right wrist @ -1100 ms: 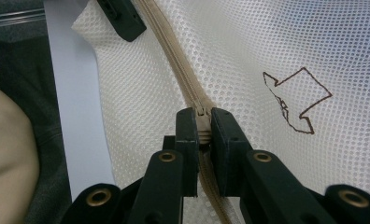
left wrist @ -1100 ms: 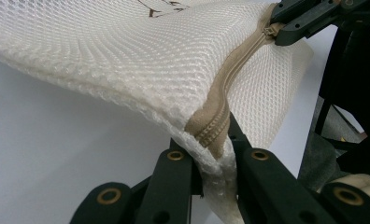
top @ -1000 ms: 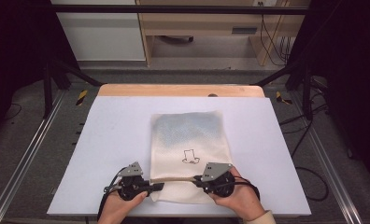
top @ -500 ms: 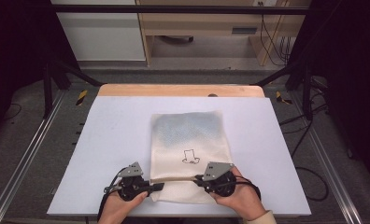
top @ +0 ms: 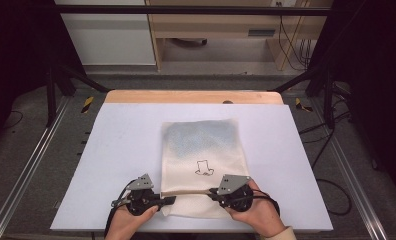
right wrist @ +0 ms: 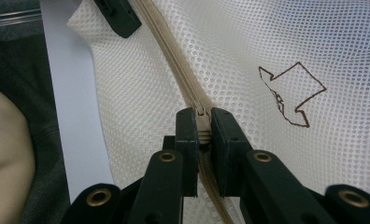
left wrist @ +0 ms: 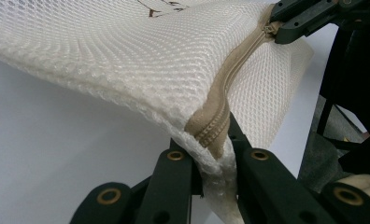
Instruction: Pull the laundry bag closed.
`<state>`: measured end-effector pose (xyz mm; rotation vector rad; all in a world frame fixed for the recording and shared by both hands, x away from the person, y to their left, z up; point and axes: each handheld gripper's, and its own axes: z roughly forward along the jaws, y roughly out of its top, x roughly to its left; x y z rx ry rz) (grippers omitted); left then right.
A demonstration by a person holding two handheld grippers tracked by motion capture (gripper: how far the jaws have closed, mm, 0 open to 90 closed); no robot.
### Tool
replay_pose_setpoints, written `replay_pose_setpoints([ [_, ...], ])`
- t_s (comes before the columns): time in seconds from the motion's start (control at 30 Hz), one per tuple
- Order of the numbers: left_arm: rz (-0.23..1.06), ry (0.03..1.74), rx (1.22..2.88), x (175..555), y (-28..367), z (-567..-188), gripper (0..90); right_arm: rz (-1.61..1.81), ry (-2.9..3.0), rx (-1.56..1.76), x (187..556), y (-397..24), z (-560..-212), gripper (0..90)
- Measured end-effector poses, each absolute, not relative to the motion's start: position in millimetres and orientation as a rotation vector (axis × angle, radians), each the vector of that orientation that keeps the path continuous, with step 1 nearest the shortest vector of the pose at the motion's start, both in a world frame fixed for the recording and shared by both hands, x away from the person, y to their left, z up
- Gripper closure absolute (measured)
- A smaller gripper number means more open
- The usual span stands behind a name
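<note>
A white mesh bag [top: 203,150] with a small dark printed figure [top: 204,167] lies flat on the white table [top: 126,145]. Its beige zipper [top: 191,192] runs across the near end. My left gripper [top: 168,200] is shut on the bag's left corner at the zipper's end [left wrist: 213,144], lifting the mesh [left wrist: 127,60] a little. At the right, my right gripper [top: 212,191] is shut on the zipper pull [right wrist: 202,116], with the beige tape [right wrist: 174,60] running away toward the left gripper [right wrist: 117,16]. The right gripper [left wrist: 286,28] also shows far off in the left gripper view.
The table's wooden far edge [top: 193,96] borders a floor with metal rails [top: 31,165] on both sides. Cables [top: 336,195] trail off the table's right side. A pale cabinet [top: 106,35] and a wooden shelf [top: 221,30] stand behind the table.
</note>
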<state>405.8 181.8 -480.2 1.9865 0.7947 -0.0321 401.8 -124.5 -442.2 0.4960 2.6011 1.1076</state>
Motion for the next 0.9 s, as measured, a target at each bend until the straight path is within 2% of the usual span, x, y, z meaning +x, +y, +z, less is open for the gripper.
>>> replay_pose_setpoints([
  [0.9, -0.026, 0.789, 1.993, 405.2, 180.5, -479.9, 84.6, 1.102, 2.602, 0.505, 402.3, -127.5, -442.7, 82.1],
])
